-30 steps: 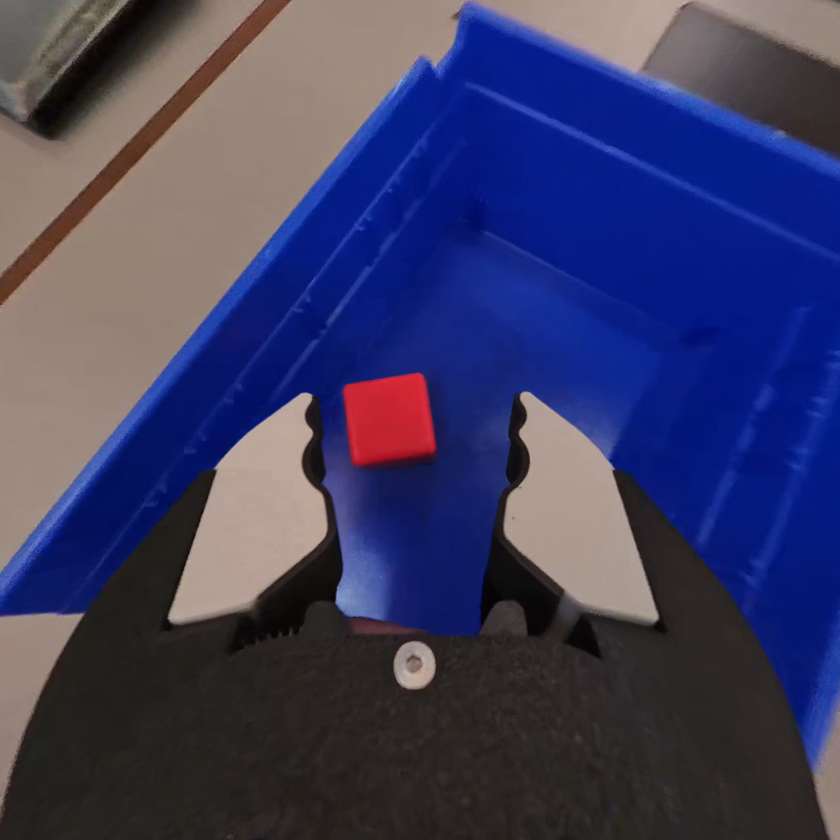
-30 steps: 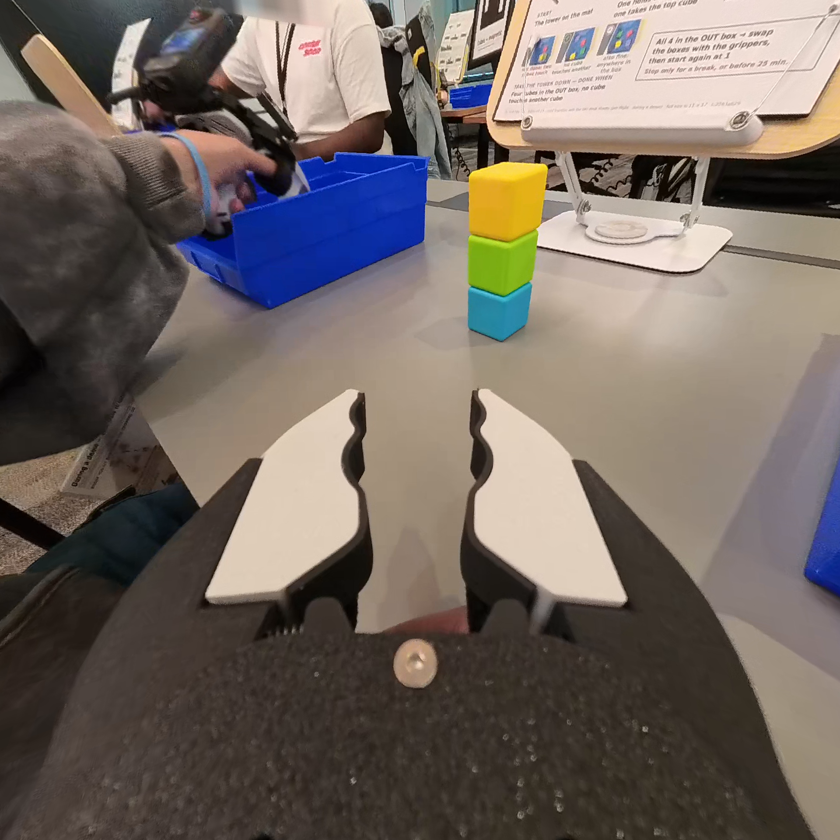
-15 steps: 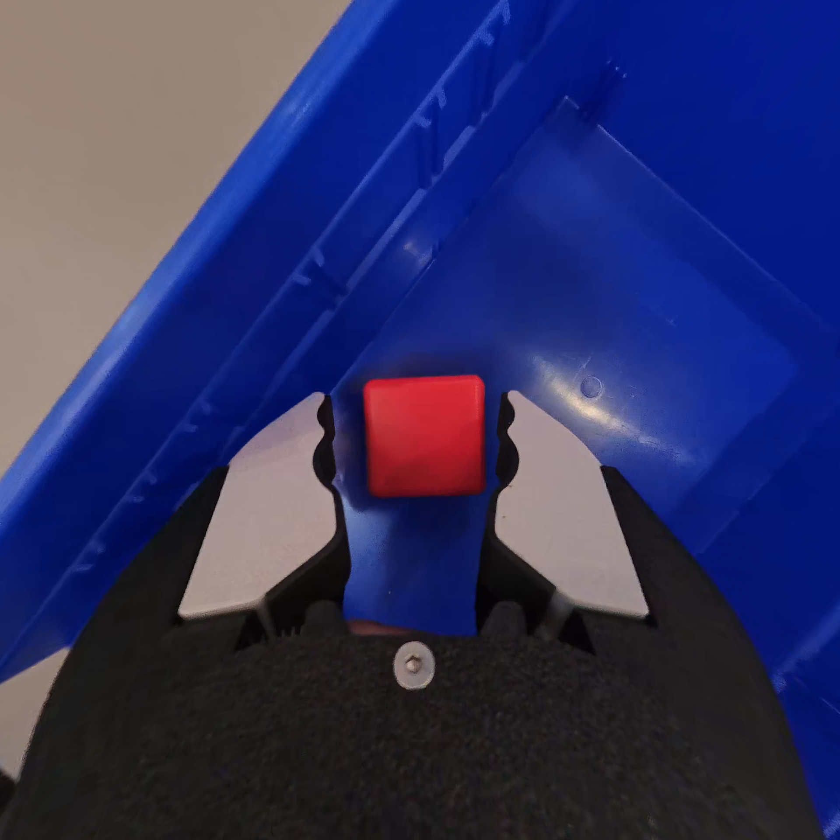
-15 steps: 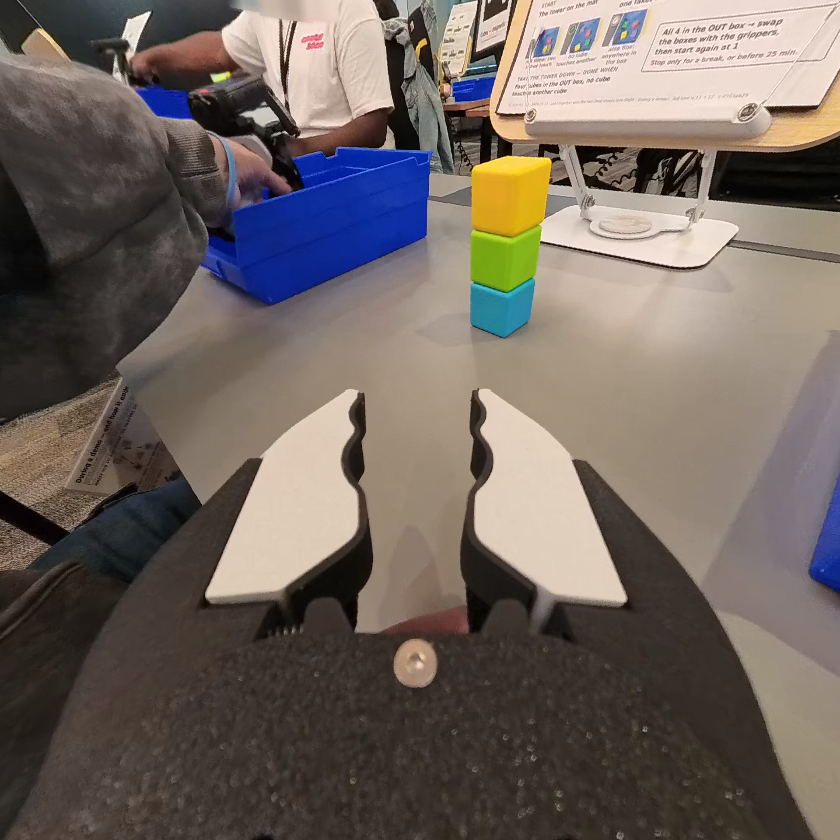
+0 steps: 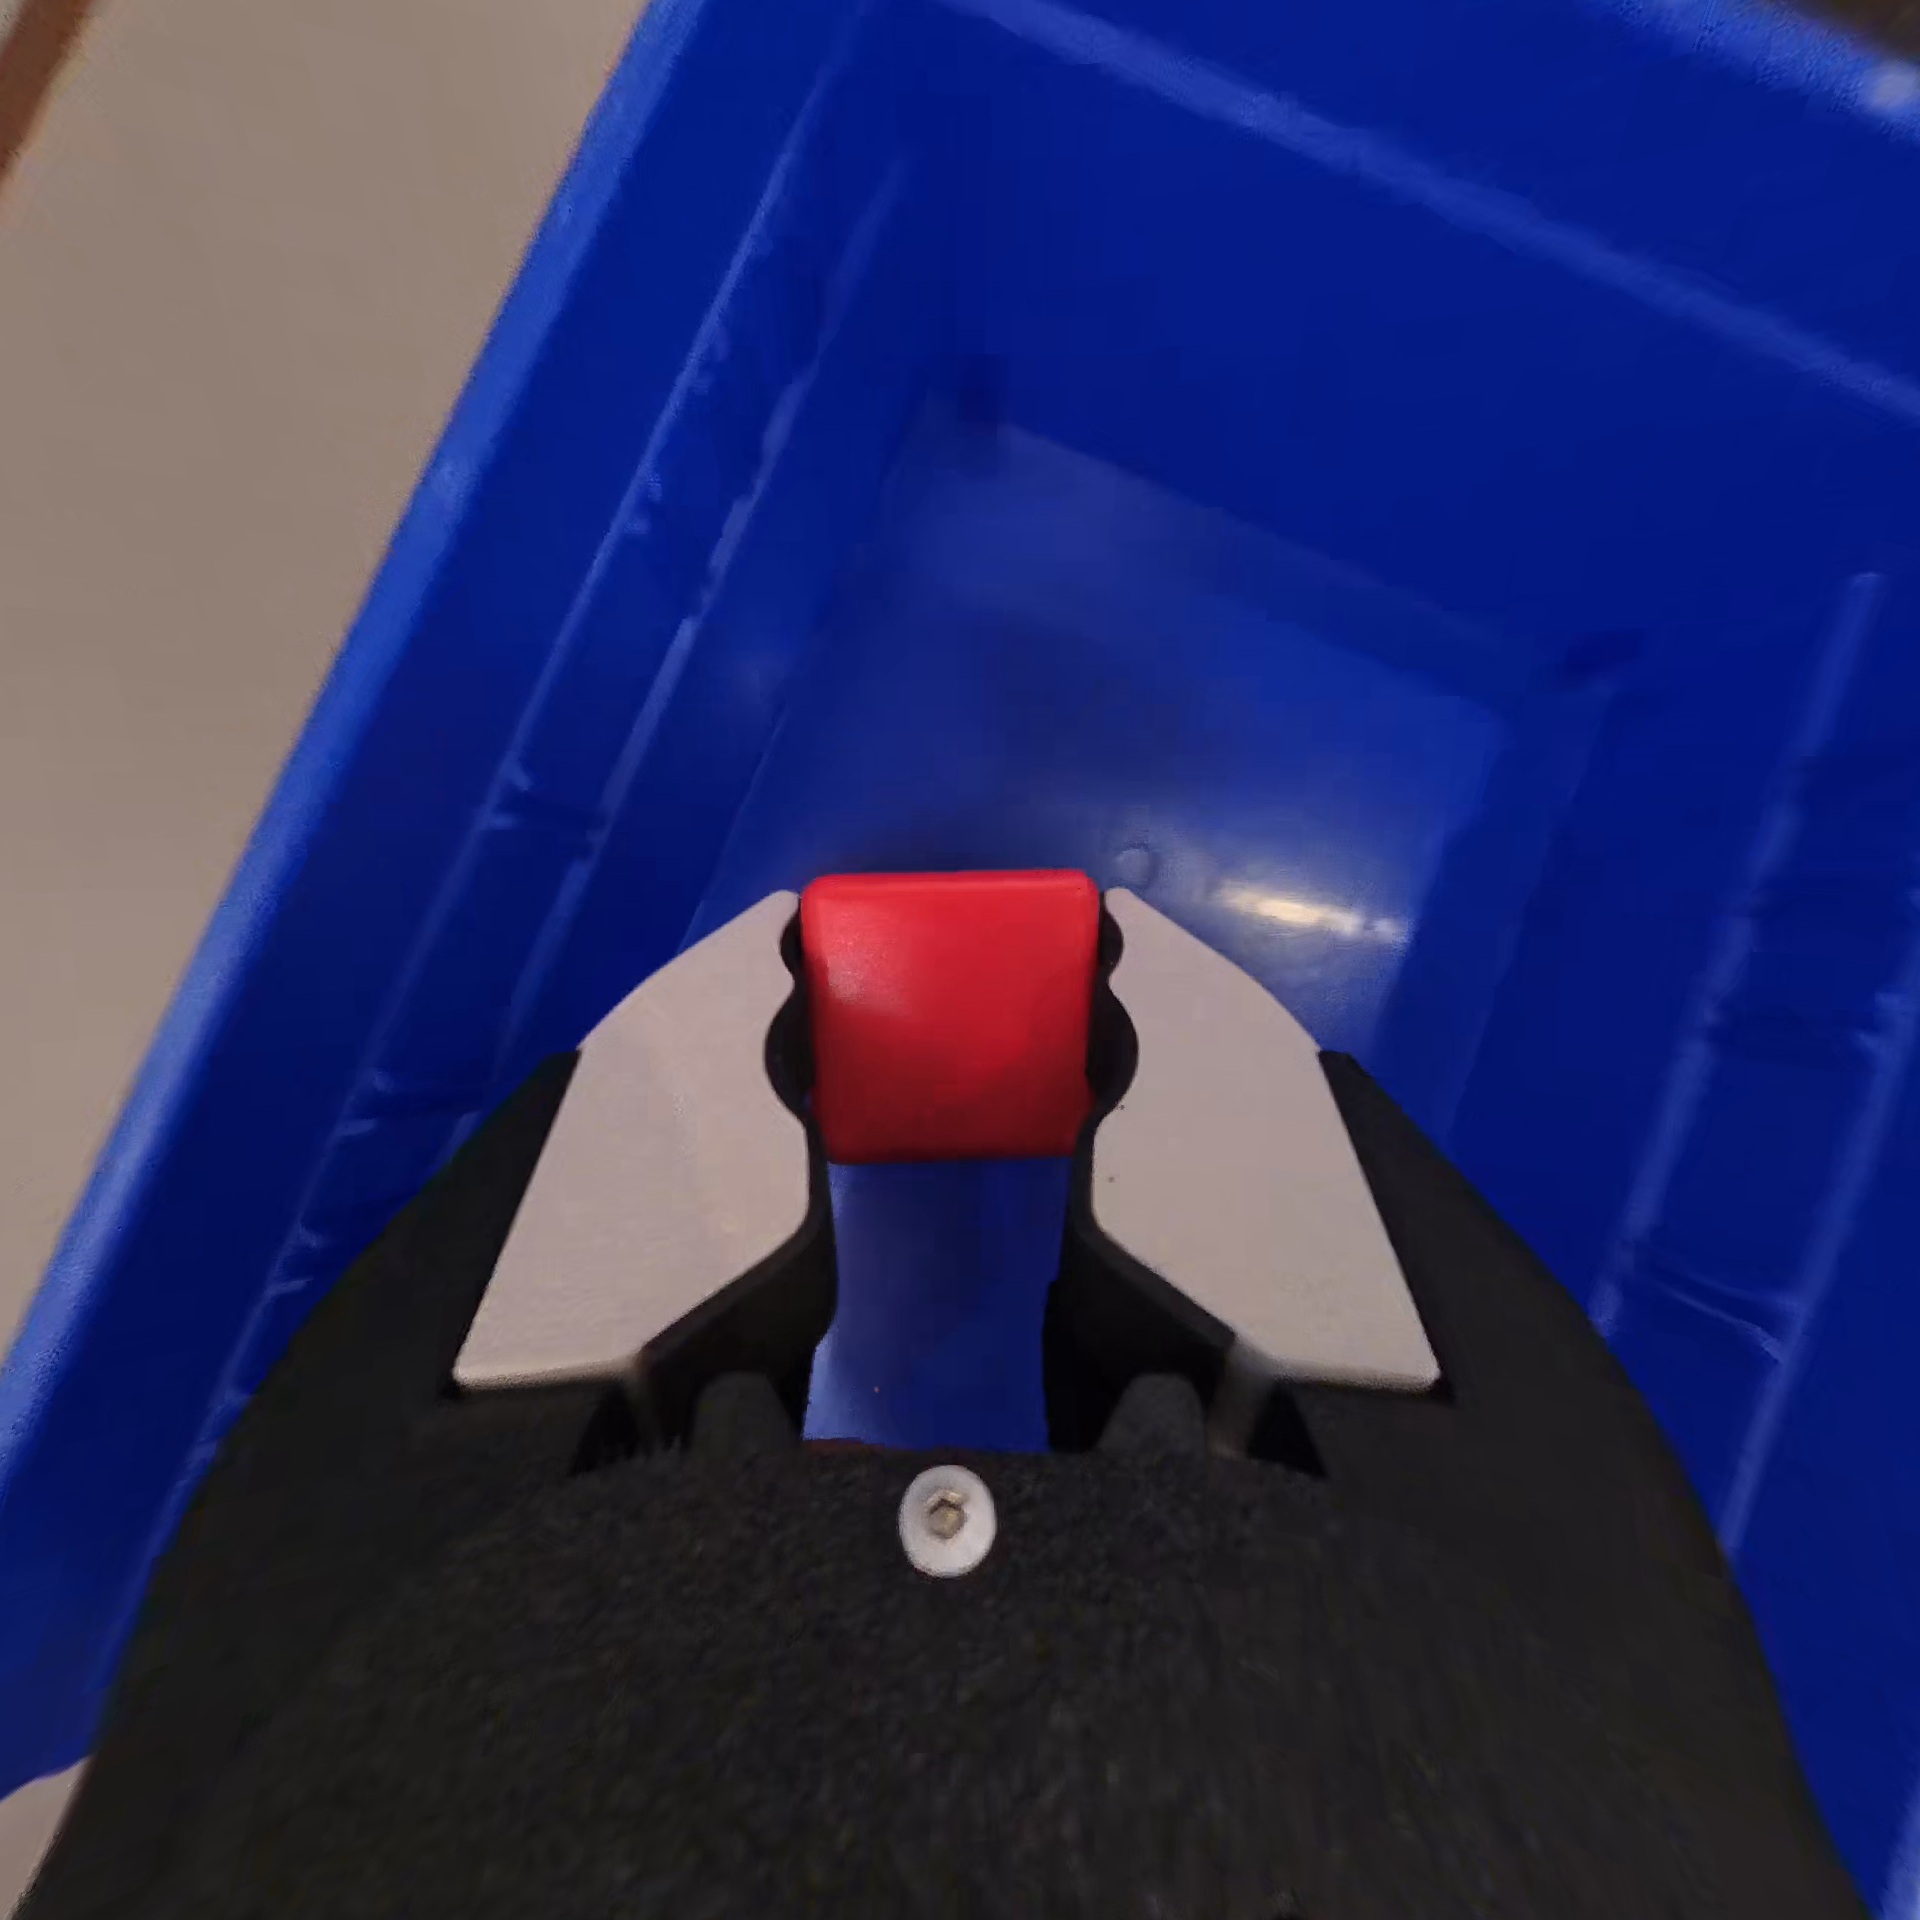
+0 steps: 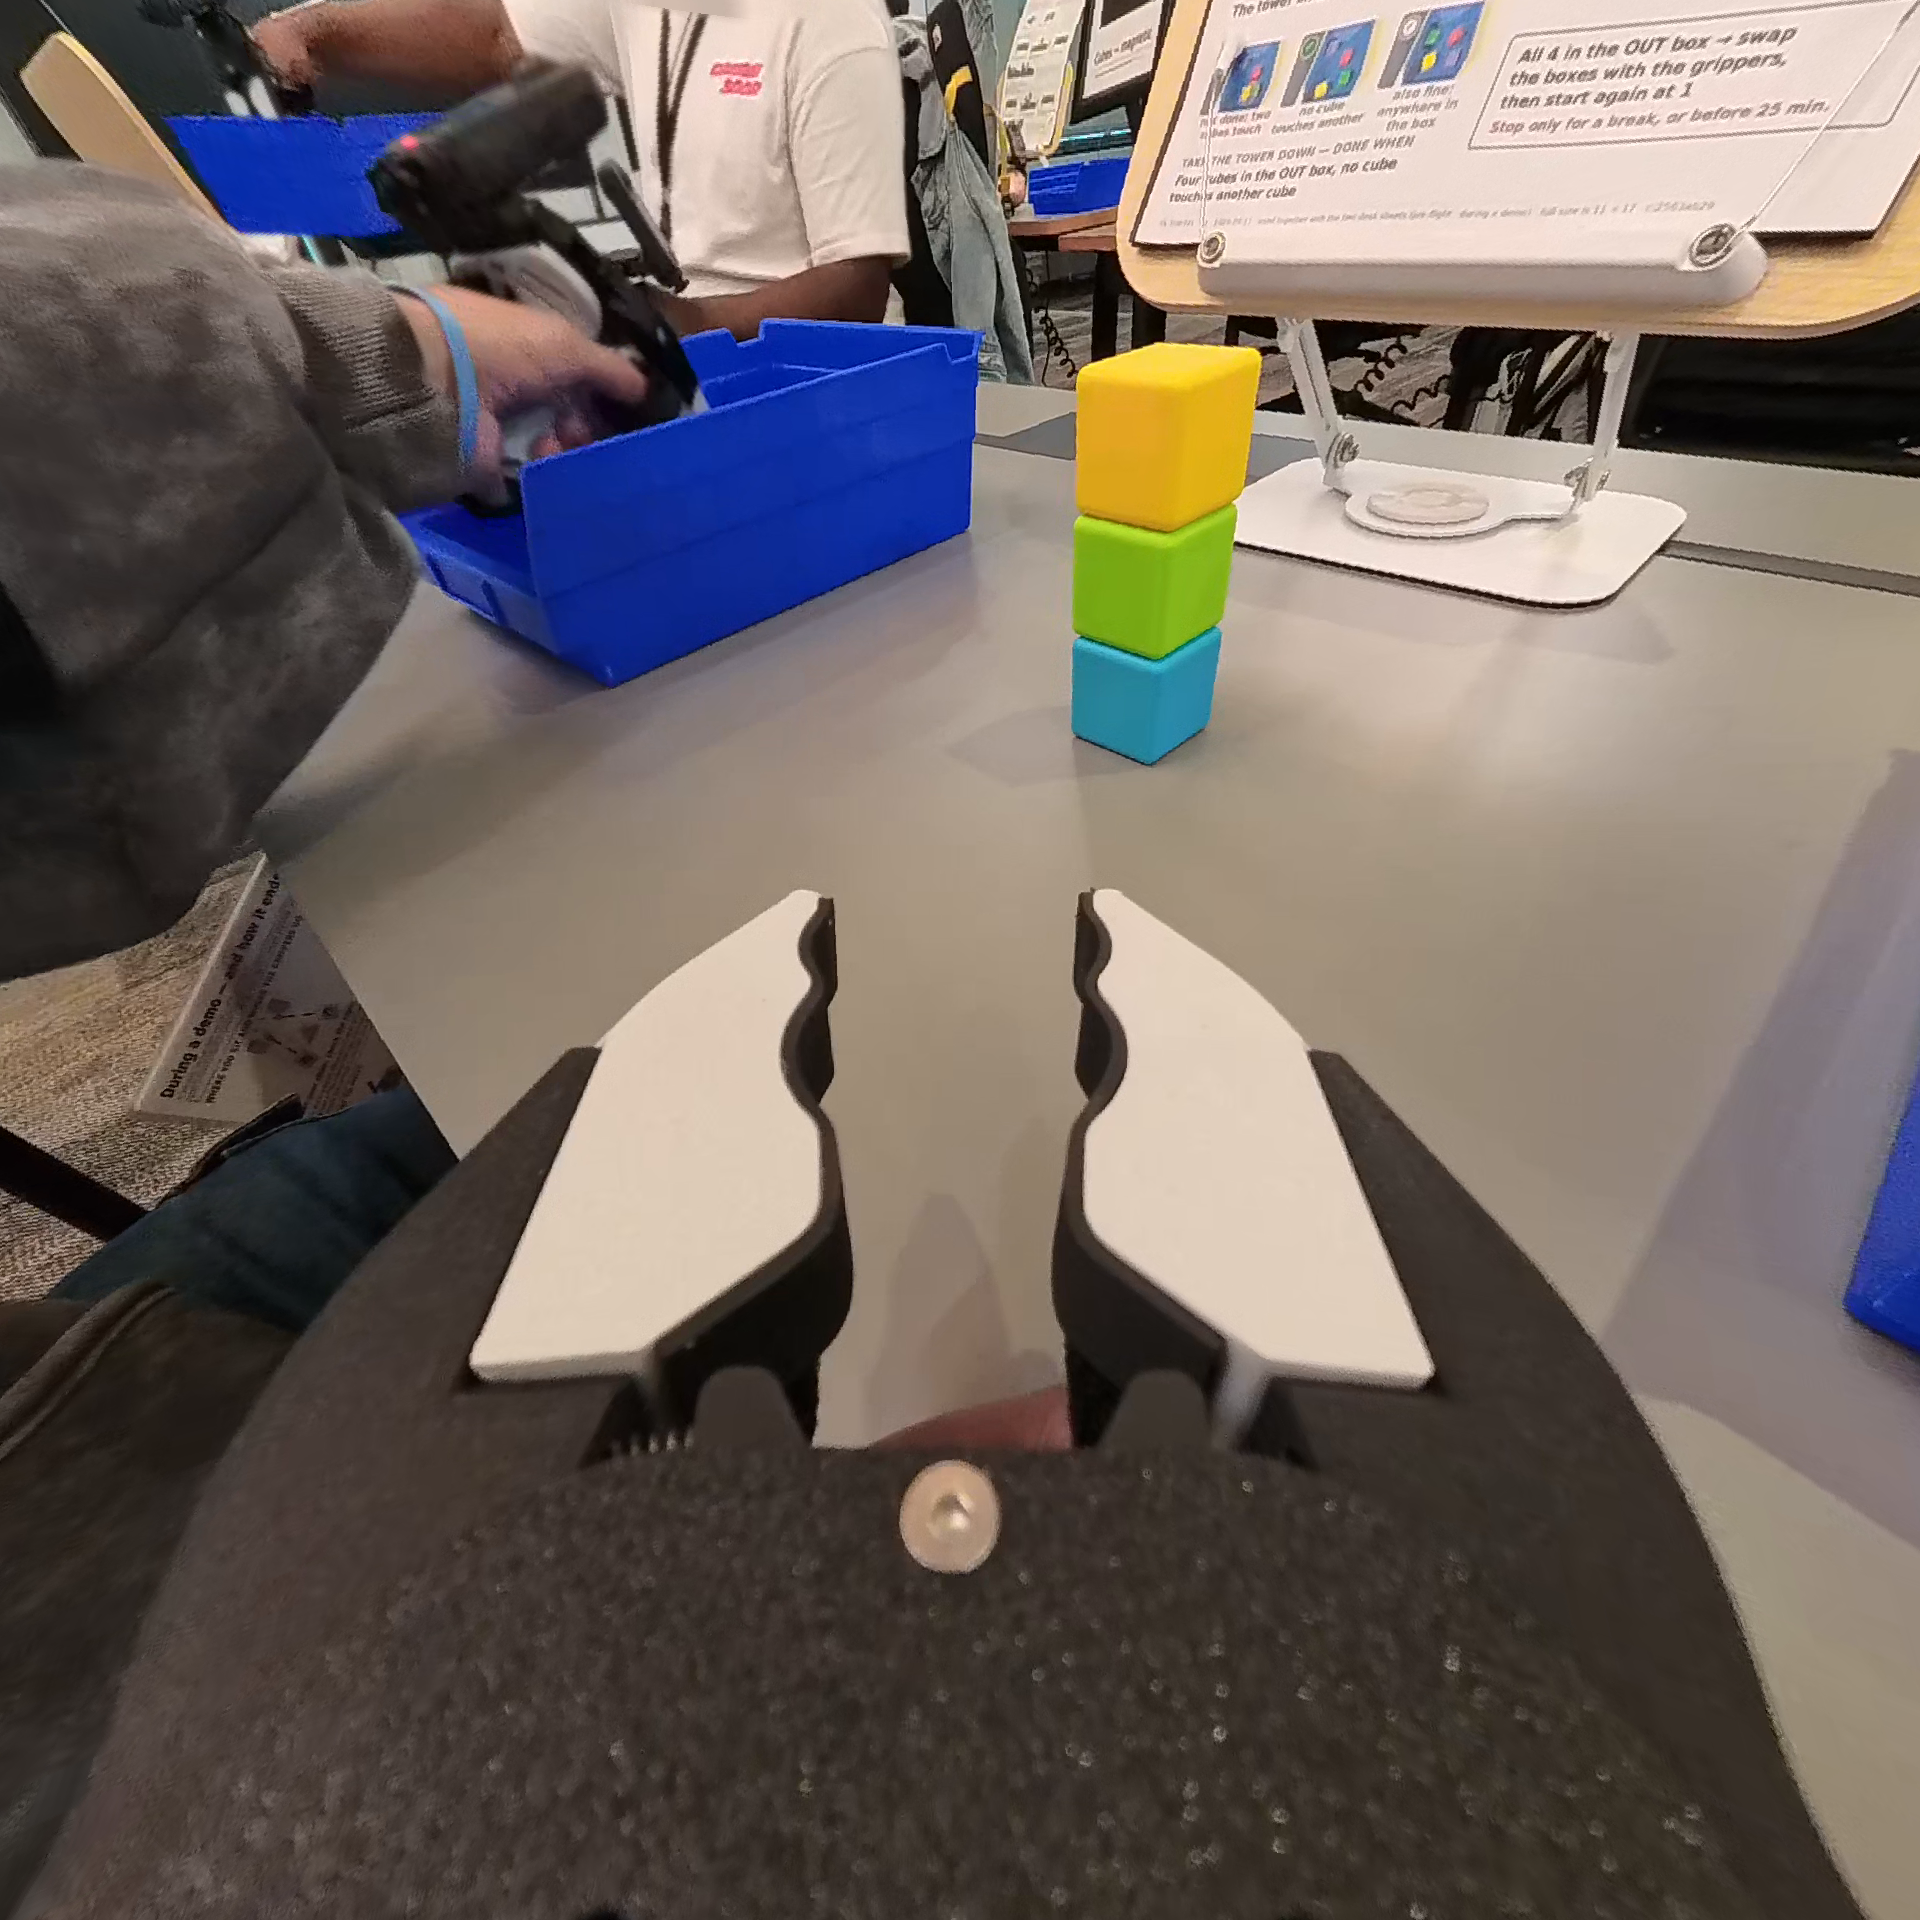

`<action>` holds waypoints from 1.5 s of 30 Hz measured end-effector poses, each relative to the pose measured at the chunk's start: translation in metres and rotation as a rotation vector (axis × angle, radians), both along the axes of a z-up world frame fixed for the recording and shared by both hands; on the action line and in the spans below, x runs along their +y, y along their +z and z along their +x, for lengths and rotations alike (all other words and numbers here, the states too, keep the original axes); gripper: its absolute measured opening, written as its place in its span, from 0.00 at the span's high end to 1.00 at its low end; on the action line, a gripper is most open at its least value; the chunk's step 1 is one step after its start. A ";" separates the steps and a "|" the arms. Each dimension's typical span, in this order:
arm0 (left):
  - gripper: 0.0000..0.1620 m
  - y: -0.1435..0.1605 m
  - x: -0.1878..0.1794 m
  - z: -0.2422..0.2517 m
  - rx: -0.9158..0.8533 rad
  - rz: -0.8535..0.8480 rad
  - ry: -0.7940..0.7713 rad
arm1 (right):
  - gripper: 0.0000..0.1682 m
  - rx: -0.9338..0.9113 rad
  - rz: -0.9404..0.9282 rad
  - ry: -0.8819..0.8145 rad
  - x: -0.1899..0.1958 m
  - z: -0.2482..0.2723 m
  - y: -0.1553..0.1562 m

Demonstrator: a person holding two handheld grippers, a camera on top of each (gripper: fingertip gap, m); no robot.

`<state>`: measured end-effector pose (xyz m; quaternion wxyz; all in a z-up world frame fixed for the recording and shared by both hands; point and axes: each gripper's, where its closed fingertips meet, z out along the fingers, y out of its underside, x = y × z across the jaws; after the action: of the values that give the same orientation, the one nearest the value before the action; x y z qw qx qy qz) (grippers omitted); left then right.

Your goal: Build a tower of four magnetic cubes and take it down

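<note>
Holding the red cube (image 5: 948,1023) by two flat sides, the left gripper (image 5: 948,997) has its jaws squeezed onto it inside the blue bin (image 5: 1351,416). The cube looks small, hard and smooth, so it is probably light but could slip; flat opposite sides are the best place to hold. Its magnets may make it snap or twist when it comes near the tower. The right gripper (image 6: 954,935) is holding nothing, its jaws apart over the grey tabletop (image 6: 1455,883). To the right of the bin stands the tower: yellow cube (image 6: 1164,436) on green cube (image 6: 1151,580) on light blue cube (image 6: 1143,698).
</note>
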<state>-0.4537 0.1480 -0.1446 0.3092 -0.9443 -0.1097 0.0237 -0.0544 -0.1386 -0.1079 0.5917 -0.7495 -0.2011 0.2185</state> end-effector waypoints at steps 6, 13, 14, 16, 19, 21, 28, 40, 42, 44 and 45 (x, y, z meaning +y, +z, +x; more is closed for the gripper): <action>0.70 0.086 0.013 0.067 0.011 0.258 -0.329 | 0.74 -0.007 -0.005 0.002 0.000 -0.001 -0.001; 0.70 0.166 -0.015 0.206 0.032 0.386 -0.950 | 0.74 -0.010 -0.015 0.005 0.000 -0.002 -0.002; 0.70 0.170 -0.021 0.224 0.019 0.380 -1.032 | 0.74 -0.010 -0.014 0.006 0.000 -0.002 -0.002; 0.70 0.175 -0.036 0.259 -0.041 0.357 -1.192 | 0.74 -0.013 -0.012 0.006 0.000 -0.002 -0.002; 0.70 0.175 -0.060 0.302 -0.061 0.313 -1.434 | 0.74 -0.018 -0.010 0.007 0.000 -0.003 -0.002; 0.70 0.165 -0.070 0.320 0.009 0.250 -1.562 | 0.74 -0.020 -0.013 0.008 0.000 -0.003 -0.003; 0.70 0.123 -0.088 0.351 0.138 -0.010 -1.834 | 0.74 -0.010 -0.013 0.008 0.001 -0.002 -0.002; 0.70 0.085 -0.087 0.366 0.157 -0.165 -1.990 | 0.74 -0.004 -0.023 0.010 0.002 -0.001 -0.003; 0.70 0.085 -0.088 0.367 0.146 -0.156 -2.012 | 0.74 -0.002 -0.025 0.010 0.002 -0.001 -0.003; 0.70 0.086 -0.089 0.367 0.136 -0.158 -2.020 | 0.74 -0.001 -0.027 0.010 0.002 -0.001 -0.003; 0.70 0.086 -0.089 0.367 0.126 -0.160 -2.019 | 0.74 0.000 -0.029 0.011 0.002 -0.001 -0.003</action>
<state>-0.0871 0.0590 -0.0587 0.1259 -0.6108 0.7579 -0.1915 -0.0549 -0.1361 -0.1112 0.5798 -0.7568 -0.2019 0.2245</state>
